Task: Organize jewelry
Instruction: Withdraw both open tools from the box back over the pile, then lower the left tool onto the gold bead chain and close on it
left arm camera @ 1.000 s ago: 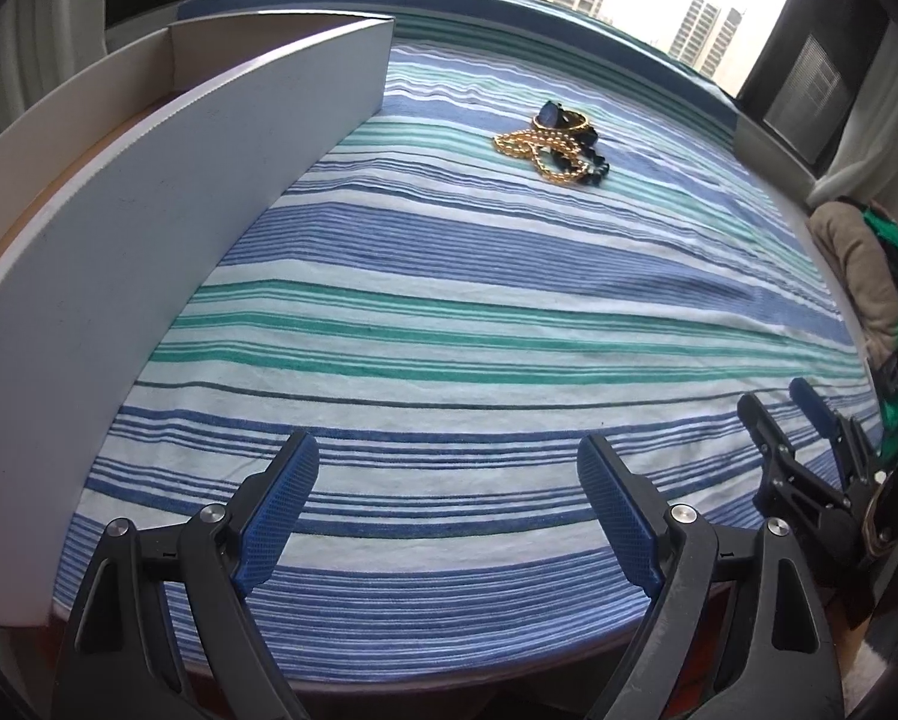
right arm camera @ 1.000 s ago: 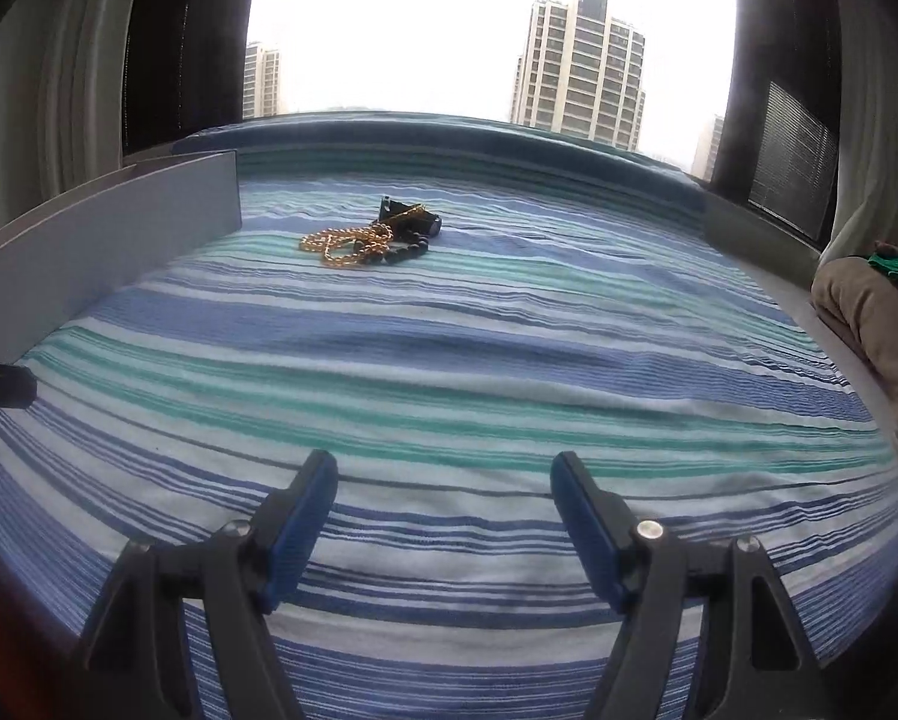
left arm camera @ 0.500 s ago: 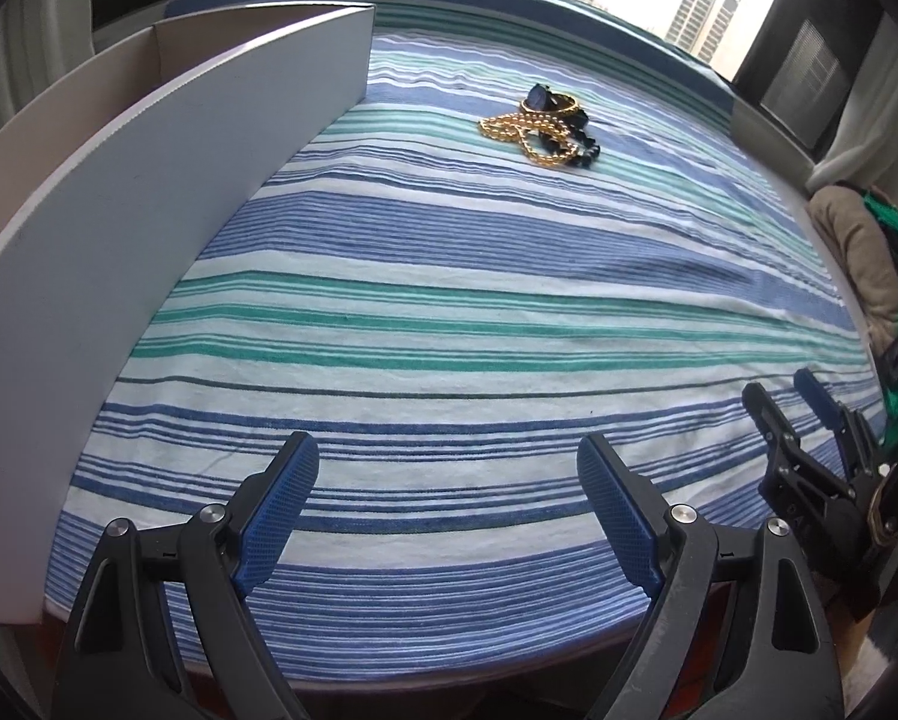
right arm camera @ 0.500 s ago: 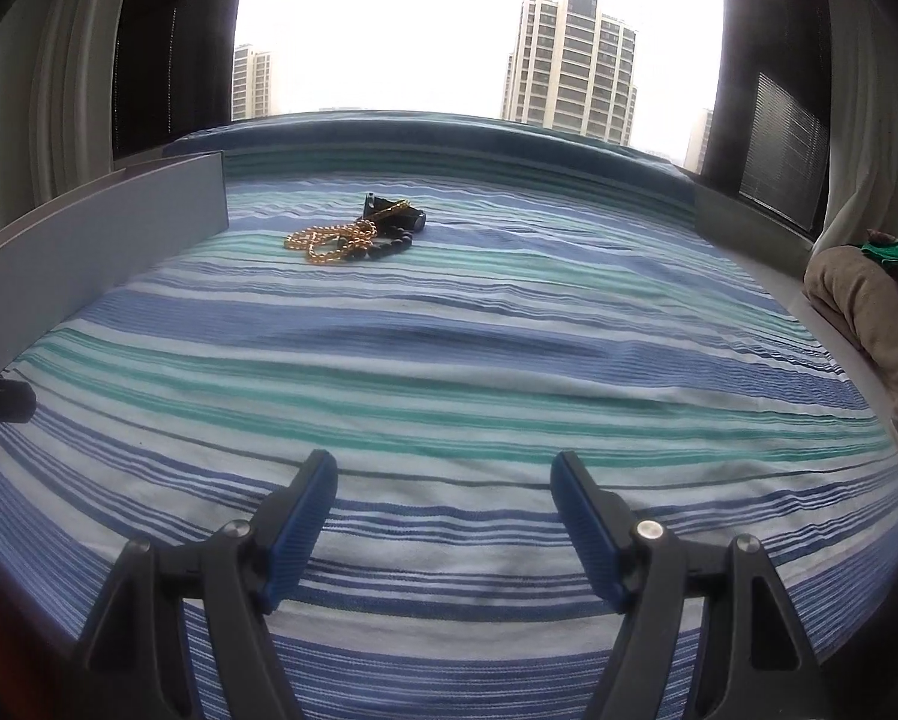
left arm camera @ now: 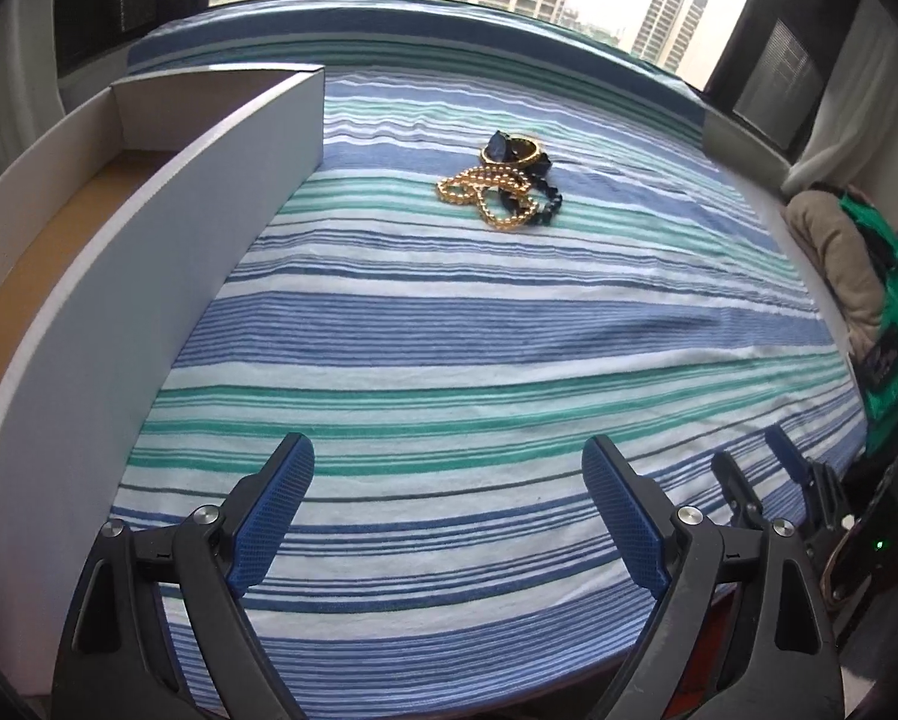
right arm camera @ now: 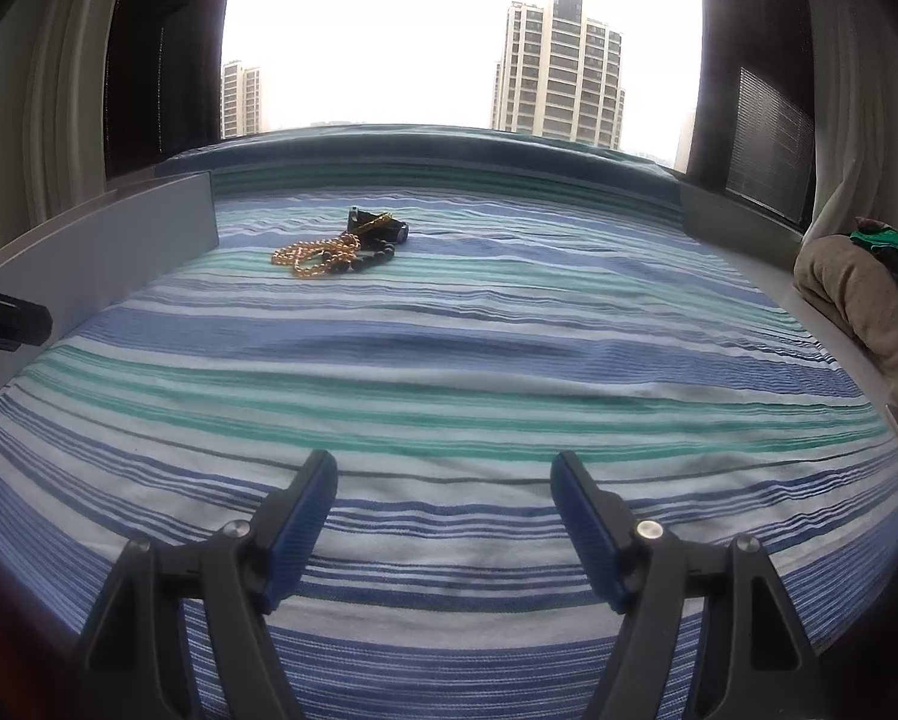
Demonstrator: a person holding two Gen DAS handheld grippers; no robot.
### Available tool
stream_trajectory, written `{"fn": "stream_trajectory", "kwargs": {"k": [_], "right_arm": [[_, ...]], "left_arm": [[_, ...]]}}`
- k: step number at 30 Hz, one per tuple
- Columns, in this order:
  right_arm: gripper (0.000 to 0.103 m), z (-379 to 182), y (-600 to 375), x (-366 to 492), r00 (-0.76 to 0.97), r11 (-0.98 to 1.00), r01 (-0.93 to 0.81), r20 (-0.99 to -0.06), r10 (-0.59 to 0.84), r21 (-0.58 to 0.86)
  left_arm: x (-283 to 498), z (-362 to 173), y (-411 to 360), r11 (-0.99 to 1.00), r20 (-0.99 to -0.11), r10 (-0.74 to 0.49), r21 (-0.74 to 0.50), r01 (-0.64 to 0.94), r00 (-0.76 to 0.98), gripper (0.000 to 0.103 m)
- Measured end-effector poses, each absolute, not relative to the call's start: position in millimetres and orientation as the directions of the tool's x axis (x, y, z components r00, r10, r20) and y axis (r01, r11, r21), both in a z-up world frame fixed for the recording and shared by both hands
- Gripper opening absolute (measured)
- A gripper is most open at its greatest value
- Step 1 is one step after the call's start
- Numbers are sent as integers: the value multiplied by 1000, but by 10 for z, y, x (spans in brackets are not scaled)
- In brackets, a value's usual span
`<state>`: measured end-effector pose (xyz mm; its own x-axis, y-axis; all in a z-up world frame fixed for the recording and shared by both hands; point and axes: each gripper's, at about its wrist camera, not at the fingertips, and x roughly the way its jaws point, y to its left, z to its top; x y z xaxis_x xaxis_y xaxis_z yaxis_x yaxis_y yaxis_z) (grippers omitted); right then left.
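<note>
A: Work surface?
B: Striped cloth (left arm camera: 478,330) in blue, teal and white, spread flat with a few shallow wrinkles. Window behind, tower blocks outside.

A: Location of the jewelry?
B: Single small heap (left arm camera: 499,186) on the far half of the cloth, well apart from both grippers. Same heap (right arm camera: 338,249) seen from the right wrist, slightly left of centre.

A: Contents of the heap?
B: Gold bead strand (left arm camera: 478,195) looped on the near side. Dark bead strand (left arm camera: 544,204) tangled through it at the right. Gold bangle (left arm camera: 514,150) at the back with a dark piece resting against it. All touching or overlapping; further detail too small to tell.

A: Container?
B: Open white box (left arm camera: 167,252) along the left edge of the cloth, tall pale wall facing the cloth, brown floor visible inside. Nothing visible on the part of the floor in view. Heap lying near the far corner of the box, not touching it.

A: Left gripper?
B: Left gripper (left arm camera: 449,516) low over the near edge of the cloth, pointing down at the stripes. Jaws spread wide and opening a little further. Blue pads (left arm camera: 272,510) bare, nothing between them.

A: Right gripper?
B: Right gripper (right arm camera: 443,531) also over the near edge, to the right of the left one. Jaws spread apart, nothing between the blue pads (right arm camera: 302,522). Seen from the left wrist as a black frame with blue tips (left arm camera: 766,492) at lower right.

A: Anything else in view?
B: Beige and green bundle of fabric (left arm camera: 850,264) off the right edge of the cloth.
</note>
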<state>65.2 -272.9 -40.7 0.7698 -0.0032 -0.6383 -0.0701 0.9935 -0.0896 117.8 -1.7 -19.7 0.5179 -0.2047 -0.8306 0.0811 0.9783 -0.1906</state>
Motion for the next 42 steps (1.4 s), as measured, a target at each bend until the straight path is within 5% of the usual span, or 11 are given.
{"fn": "stream_trajectory", "kwargs": {"k": [11,23,27,30,34,42], "right_arm": [[75,-416,-2888,684,765,998,-52,-644,14,-39],[75,-376,-3052,674,759,999,-40,-650,38,12],[75,-415,-3090,709,749,999,-31,-661,35,17],[75,-456,-3117,740,739,999,-21,-673,35,29],[75,-458,-3112,747,738,999,-14,-674,31,31],[75,-399,-3057,656,750,999,-35,-660,42,24]], "left_arm": [[2105,55,-414,961,-816,-256,-157,227,519,93],[3527,-897,-811,966,-875,-80,50,252,478,88],[3631,-977,-818,968,-860,-105,27,250,500,90],[3576,-1007,-869,955,-853,-125,36,295,507,74],[3494,-949,-860,946,-853,-179,-12,324,491,25],[3063,-898,-636,958,-860,-188,-53,283,475,14]]}}
